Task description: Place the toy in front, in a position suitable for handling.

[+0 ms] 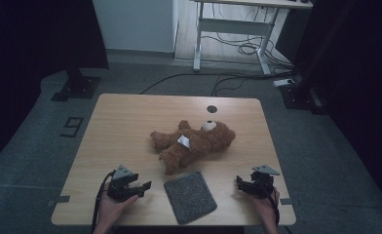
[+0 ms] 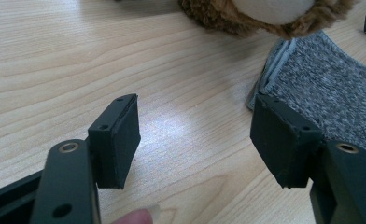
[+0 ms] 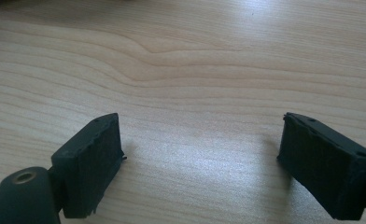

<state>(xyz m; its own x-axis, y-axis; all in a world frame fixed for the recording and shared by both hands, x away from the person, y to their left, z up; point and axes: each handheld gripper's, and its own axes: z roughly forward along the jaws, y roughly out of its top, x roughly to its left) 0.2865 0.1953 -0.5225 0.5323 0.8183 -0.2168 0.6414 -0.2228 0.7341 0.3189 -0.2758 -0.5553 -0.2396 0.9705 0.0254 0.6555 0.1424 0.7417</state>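
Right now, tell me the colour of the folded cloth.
Speckled grey; the folded cloth shows best in the left gripper view.

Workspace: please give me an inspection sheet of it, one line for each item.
Surface: wooden table, with a round hole near its far edge.
Job's things: teddy bear lying mid-table; grey cloth folded flat near the front edge, apart from the bear.
Clutter: nothing seen.
Grippers: left gripper open and empty; right gripper open and empty; both near the front edge.
Cables: black cables on the floor beyond the table.
Surroundings: grey floor, white desk behind.
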